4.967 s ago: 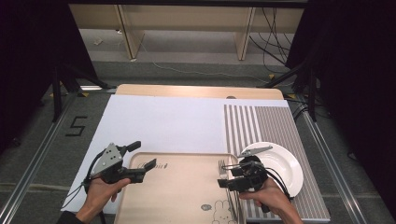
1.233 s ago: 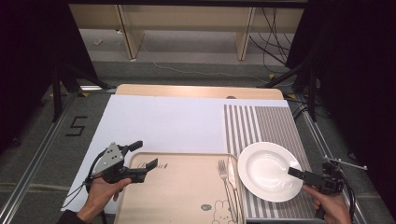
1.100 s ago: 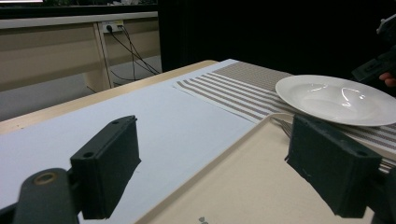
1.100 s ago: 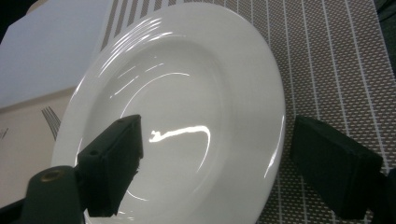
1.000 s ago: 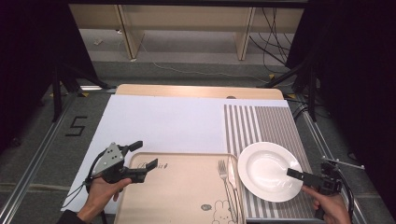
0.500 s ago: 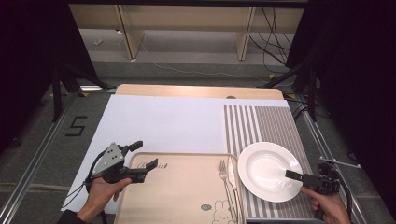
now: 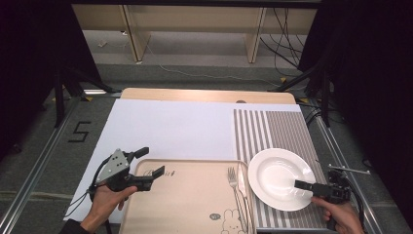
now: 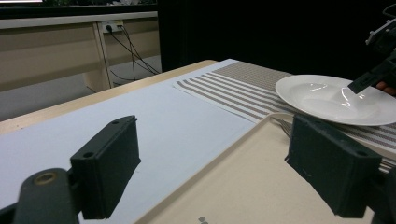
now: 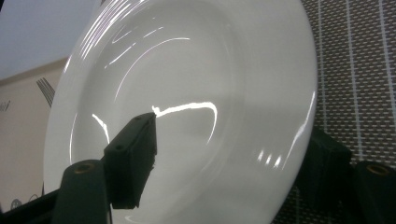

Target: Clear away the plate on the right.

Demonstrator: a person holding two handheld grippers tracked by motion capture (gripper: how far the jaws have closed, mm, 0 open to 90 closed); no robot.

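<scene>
1. Straddling the near-right rim of the round white ceramic plate [image 7: 281, 178], the right gripper [image 9: 224, 163] has its jaws apart, unclosed.
2. Closing shallowly could tip the plate on the striped placemat [image 7: 272, 131].
3. Left gripper [image 8: 224, 172] gapes over the beige tray [image 7: 190, 204]'s far-left corner.

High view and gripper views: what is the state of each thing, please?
left claw: open, jaws astride the tray rim
right claw: open, one jaw over the plate, one outside its rim
plate: empty, lying on the striped mat
tray: flat, bearing the fork near its right edge
fork: lying flat, tines away from the person
</scene>
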